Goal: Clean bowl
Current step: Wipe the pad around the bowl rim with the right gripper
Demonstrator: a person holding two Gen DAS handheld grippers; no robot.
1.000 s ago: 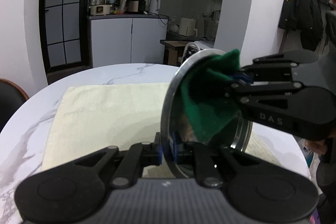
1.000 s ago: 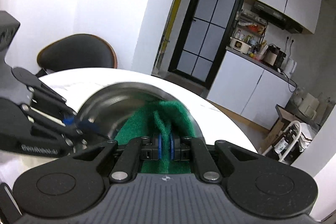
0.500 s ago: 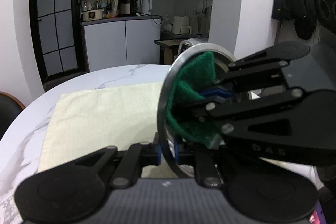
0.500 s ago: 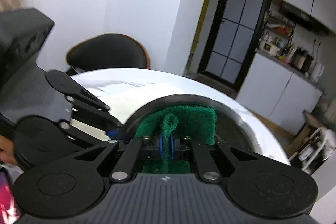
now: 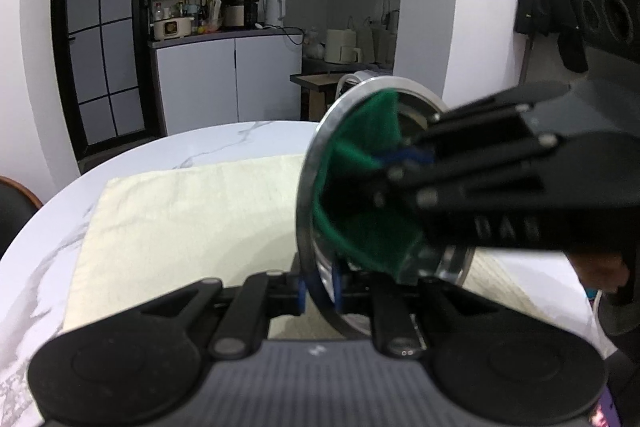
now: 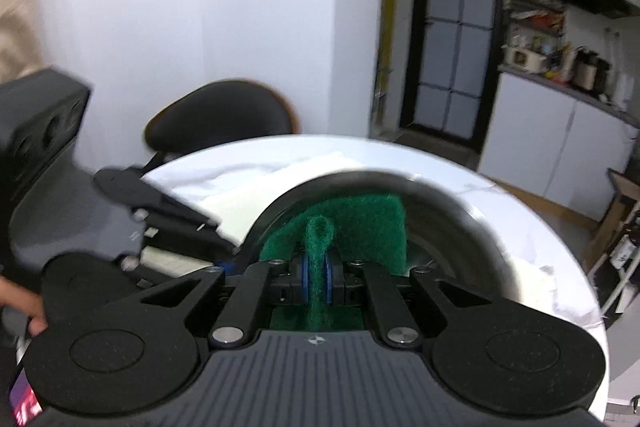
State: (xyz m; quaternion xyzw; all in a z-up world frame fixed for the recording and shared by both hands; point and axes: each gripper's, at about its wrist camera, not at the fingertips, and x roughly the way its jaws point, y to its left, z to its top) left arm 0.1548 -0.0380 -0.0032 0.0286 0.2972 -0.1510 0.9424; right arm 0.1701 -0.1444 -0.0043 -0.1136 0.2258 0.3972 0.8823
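The left gripper (image 5: 320,287) is clamped on the rim of one steel bowl (image 5: 308,187), holding it on edge above the cream mat (image 5: 192,219) on the marble table (image 5: 48,235). The right gripper (image 6: 316,277) pinches one green scouring pad (image 6: 360,223), pressed inside that bowl (image 6: 460,227)

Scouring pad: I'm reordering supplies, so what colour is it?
Dark green; the pad shows best in the right wrist view, inside the bowl.
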